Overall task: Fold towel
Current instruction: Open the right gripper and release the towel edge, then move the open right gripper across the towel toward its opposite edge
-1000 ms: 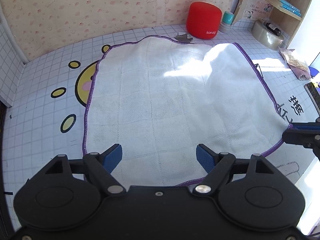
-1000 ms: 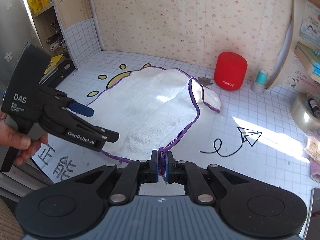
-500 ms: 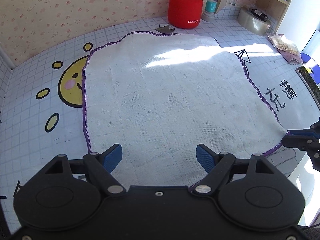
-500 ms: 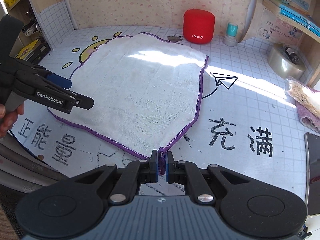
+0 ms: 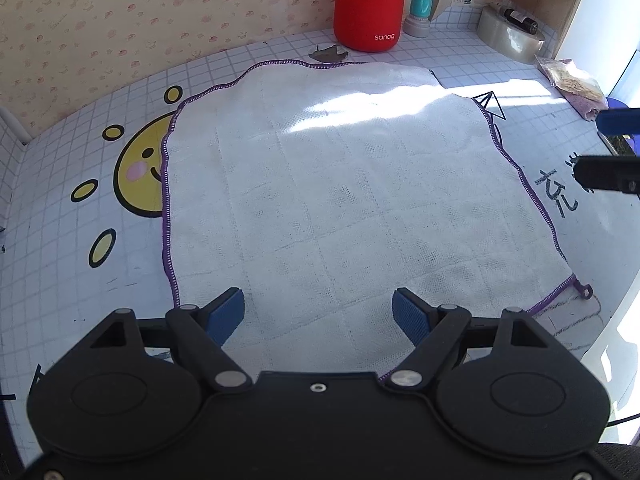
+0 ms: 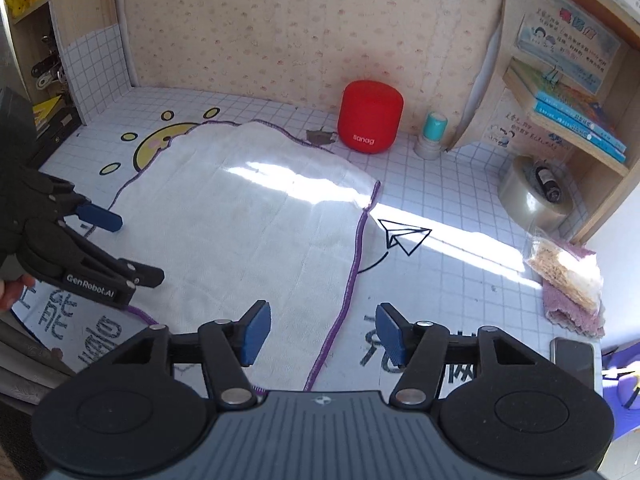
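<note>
the towel [image 5: 352, 200], white with a purple stitched hem, is lying spread flat on the gridded tabletop [image 5: 72, 288], covering part of a yellow sun face drawing [image 5: 138, 176]. a strip of sunlight is falling across its far half. its far edge is lying near a red speaker [image 5: 369, 14] that is standing by the wall, with a small teal-capped bottle [image 5: 419, 14] just beside the speaker.

the left gripper [image 5: 318, 314] is hovering over the near edge of the towel, its blue-padded jaws spread wide and gripping nothing. in the right wrist view this same gripper is showing at the left, over the towel's near left corner, a bit of a hand showing behind it.

the right gripper [image 6: 320, 332] is hanging over the towel's right hem, its jaws also spread apart and empty; the purple edge is running between the two fingers below them. the near right corner of the towel, with a small loop [image 5: 585, 290], is lying flat on the table.

a paper plane drawing [image 6: 404, 234] is showing just beside the right hem. a roll of clear tape [image 6: 532, 196] is sitting under a wooden shelf [image 6: 576, 120], a bag of crumbly stuff [image 6: 564, 268] is resting on a purple cloth, and a phone [image 6: 572, 360] is lying at the right edge.
</note>
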Motion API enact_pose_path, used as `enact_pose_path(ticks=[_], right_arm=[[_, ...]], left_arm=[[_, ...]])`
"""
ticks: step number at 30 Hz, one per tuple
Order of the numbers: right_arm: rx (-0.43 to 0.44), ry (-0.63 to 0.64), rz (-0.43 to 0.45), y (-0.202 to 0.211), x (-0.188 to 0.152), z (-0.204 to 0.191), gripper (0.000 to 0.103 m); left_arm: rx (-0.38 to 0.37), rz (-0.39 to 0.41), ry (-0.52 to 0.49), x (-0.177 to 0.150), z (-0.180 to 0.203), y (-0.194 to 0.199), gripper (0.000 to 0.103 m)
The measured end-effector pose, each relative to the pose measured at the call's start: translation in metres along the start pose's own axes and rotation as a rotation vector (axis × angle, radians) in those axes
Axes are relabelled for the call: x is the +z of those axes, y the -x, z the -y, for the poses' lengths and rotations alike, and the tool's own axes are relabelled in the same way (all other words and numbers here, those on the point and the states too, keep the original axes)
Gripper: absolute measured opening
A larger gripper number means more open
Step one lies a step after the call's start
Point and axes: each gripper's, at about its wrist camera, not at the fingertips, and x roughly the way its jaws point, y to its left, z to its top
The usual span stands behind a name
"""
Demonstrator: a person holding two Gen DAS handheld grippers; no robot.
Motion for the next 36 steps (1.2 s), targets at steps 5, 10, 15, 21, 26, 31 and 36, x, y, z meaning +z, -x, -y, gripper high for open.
enact_pose_path(ticks=[5,10,15,21,26,31,36], right_arm=[[0.035,0.046,0.033,-0.029,0.037,-0.009,0.066],[0.076,0.076,0.010,-0.071,0.057,-0.019,0.066],[0.035,0.036,0.016,-0.086,0.058,-0.012,0.066],[0.028,-0.089,0.014,-0.102,0.063,0.027,0.066],[0.122,-0.098,0.028,-0.116,0.072,0.036,0.066],[0.136,-0.067,0.003,-0.129,0.076,0.036,0.066],[0.150,-0.036,-0.021,-0.141,0.079,0.035,0.067]], left_arm=[[0.014,-0.007,0.000,-0.001,0.000,-0.001,0.082],[0.022,-0.020,-0.002,-0.003,0.000,-0.004,0.082],[0.020,-0.021,-0.004,-0.004,0.002,-0.005,0.083],[0.021,-0.025,0.007,-0.007,0.002,-0.005,0.085],[0.023,-0.031,0.027,-0.009,0.001,-0.004,0.087],[0.027,-0.038,0.043,-0.009,0.002,-0.001,0.087],[0.033,-0.039,0.059,-0.011,0.001,0.000,0.088]])
